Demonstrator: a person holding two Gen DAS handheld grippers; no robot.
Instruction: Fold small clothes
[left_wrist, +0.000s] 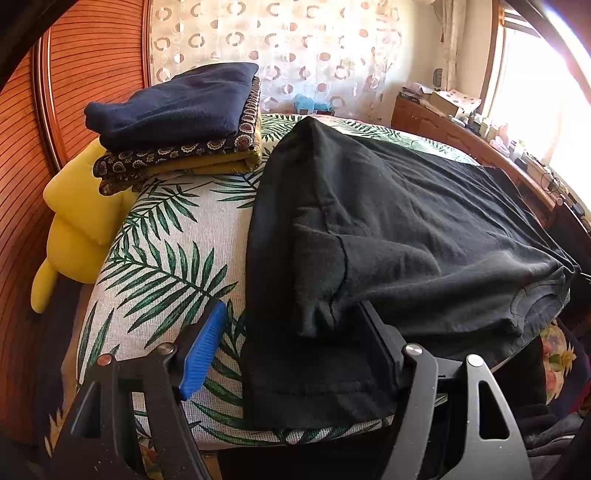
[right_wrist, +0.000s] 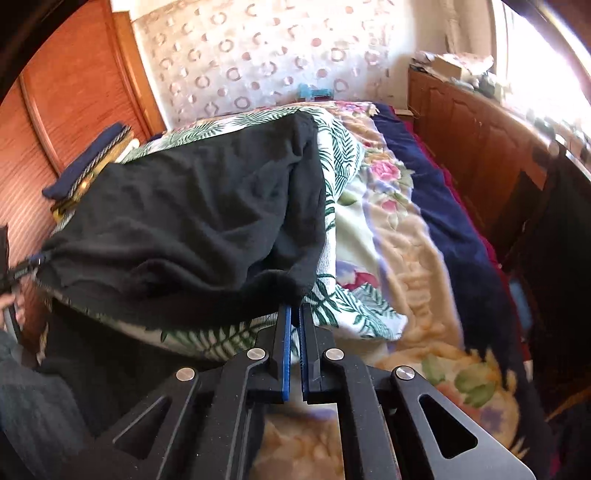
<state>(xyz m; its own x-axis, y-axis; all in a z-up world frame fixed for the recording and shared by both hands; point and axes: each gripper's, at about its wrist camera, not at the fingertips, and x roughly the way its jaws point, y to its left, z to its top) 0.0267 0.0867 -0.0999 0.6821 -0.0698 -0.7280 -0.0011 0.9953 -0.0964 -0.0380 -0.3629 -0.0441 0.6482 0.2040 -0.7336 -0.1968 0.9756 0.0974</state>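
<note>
A black T-shirt (left_wrist: 406, 229) lies spread over a cushion with a palm-leaf print (left_wrist: 166, 258); its collar is at the near right and a sleeve is folded inward. My left gripper (left_wrist: 291, 308) stands open at the near edge. The shirt's left side lies between its jaws, the blue pad (left_wrist: 203, 350) is clear of the cloth, and the fabric partly covers the right finger. In the right wrist view the same shirt (right_wrist: 192, 221) drapes over the cushion's near side. My right gripper (right_wrist: 295, 308) is shut on the shirt's hem at the lower right corner.
A stack of folded clothes (left_wrist: 177, 110), navy fleece on top, sits at the cushion's far left corner. A yellow plush (left_wrist: 77, 221) leans against the wooden wardrobe (left_wrist: 22, 184). A floral blanket (right_wrist: 406, 258) covers the bed to the right, and a wooden dresser (right_wrist: 472, 133) stands beyond it.
</note>
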